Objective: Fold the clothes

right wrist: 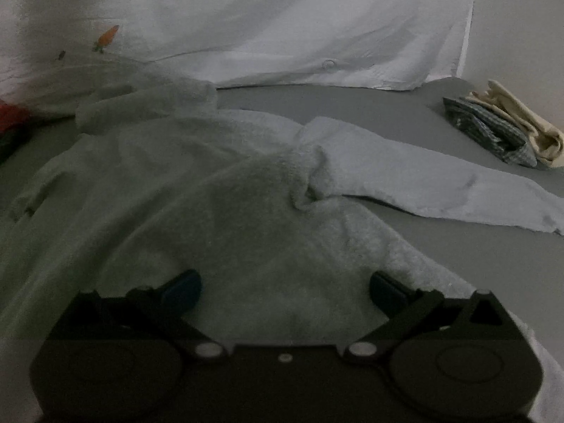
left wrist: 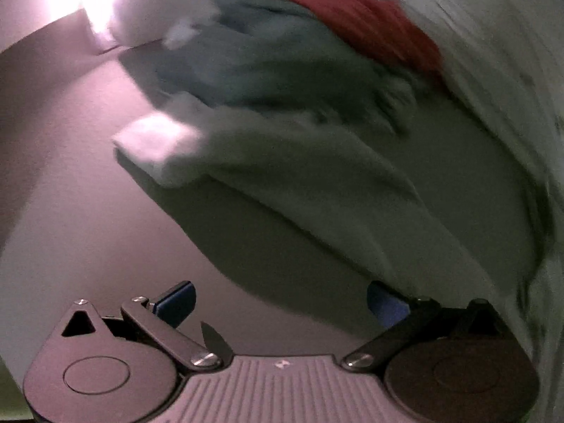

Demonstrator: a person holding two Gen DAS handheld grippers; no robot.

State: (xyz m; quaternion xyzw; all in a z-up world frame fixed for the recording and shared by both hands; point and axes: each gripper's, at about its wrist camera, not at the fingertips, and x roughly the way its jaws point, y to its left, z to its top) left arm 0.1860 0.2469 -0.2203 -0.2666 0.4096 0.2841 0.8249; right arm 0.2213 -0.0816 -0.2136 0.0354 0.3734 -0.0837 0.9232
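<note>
A fluffy pale garment (right wrist: 218,190) lies spread on the grey surface (right wrist: 458,253), one long sleeve (right wrist: 440,179) stretched to the right. My right gripper (right wrist: 285,292) is open, its blue-padded fingers (right wrist: 183,292) set wide apart just over the garment's near part. In the left wrist view the same pale garment (left wrist: 317,190) shows with a sleeve cuff (left wrist: 155,141) pointing left. My left gripper (left wrist: 282,303) is open and empty over the bare surface (left wrist: 88,229), its right finger at the garment's edge.
A white sheet (right wrist: 299,24) with a small carrot print (right wrist: 107,37) lies behind. A folded checked and cream pile (right wrist: 507,130) sits at the right. A dark green cloth (left wrist: 268,60) and a red cloth (left wrist: 356,17) lie beyond the garment.
</note>
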